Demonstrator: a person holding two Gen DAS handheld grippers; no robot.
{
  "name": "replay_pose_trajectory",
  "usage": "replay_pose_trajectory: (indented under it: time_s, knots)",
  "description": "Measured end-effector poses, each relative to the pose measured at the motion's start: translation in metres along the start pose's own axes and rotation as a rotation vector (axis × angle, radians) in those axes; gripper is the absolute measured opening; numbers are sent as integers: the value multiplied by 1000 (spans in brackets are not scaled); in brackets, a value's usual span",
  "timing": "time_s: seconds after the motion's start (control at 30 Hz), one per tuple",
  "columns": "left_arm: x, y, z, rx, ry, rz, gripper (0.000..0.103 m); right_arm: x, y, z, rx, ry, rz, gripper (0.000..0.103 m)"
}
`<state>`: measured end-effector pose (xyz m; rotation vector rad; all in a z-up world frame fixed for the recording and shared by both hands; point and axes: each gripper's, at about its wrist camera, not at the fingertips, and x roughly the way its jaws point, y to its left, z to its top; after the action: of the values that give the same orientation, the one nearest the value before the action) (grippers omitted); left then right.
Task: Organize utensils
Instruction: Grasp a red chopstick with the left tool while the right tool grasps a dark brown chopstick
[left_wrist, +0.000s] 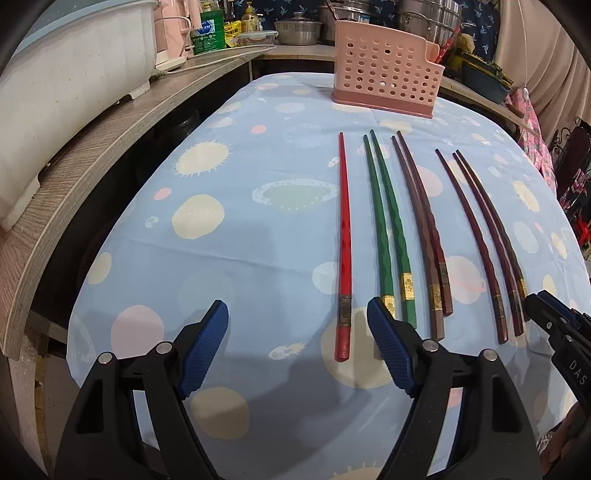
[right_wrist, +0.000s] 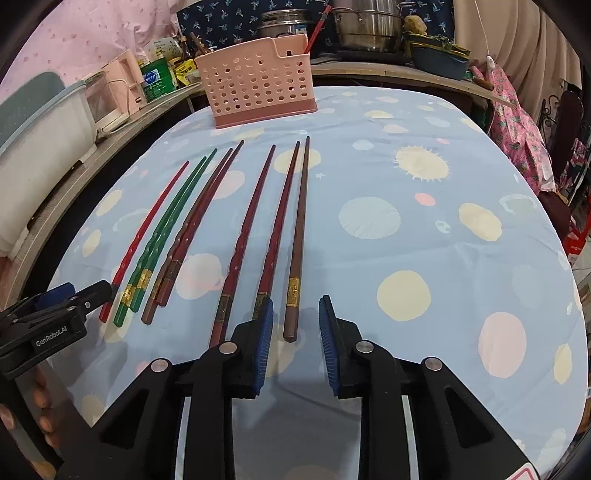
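Several chopsticks lie side by side on the blue tablecloth (left_wrist: 236, 236). My left gripper (left_wrist: 297, 310) is open just above the cloth, and the thick end of the single red chopstick (left_wrist: 345, 240) lies between its fingers, untouched. The two green chopsticks (left_wrist: 384, 229) lie just right of its right pad. My right gripper (right_wrist: 295, 306) stands narrowly open around the end of a brown chopstick (right_wrist: 297, 236) with a gold band; a gap shows on both sides. Two dark red chopsticks (right_wrist: 247, 236) lie to its left. A pink perforated holder (right_wrist: 255, 88) stands at the table's far side with a red stick in it.
A wooden shelf (left_wrist: 92, 155) runs along the left with a white tub (left_wrist: 66, 85), a pink appliance and bottles. Steel pots (right_wrist: 369, 26) stand behind the holder. Patterned fabric (right_wrist: 517, 125) hangs at the right. The right gripper's body (left_wrist: 554, 325) shows beside the dark chopsticks.
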<state>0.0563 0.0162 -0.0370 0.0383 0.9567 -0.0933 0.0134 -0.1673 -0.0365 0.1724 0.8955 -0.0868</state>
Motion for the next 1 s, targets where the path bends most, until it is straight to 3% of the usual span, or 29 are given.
replay_pose_trajectory:
  time_s: [0.17,0.43,0.53,0.6,0.73,0.8,1.0]
  knots:
    - [7,2,-2,-15,32,-13,66,4,2,-4,-7,13,1,14]
    - [8,1,-4,-7,28,-6,61,3,2,-5,-15,6,-5,13]
    - [6,1,-5,1,24,-11,51,3,3,-5,-24,4,-11,12]
    - [5,-2,-5,12,23,-22,38,4,4,-5,-29,2,-15,12]
    - [5,-4,-4,23,23,-35,28,4,4,-6,-34,0,-17,12]
    - [5,-4,-3,26,27,-43,16,4,4,-6,-33,0,-18,11]
    - [4,-4,-2,28,45,-56,9,3,2,-5,-25,2,-10,8]
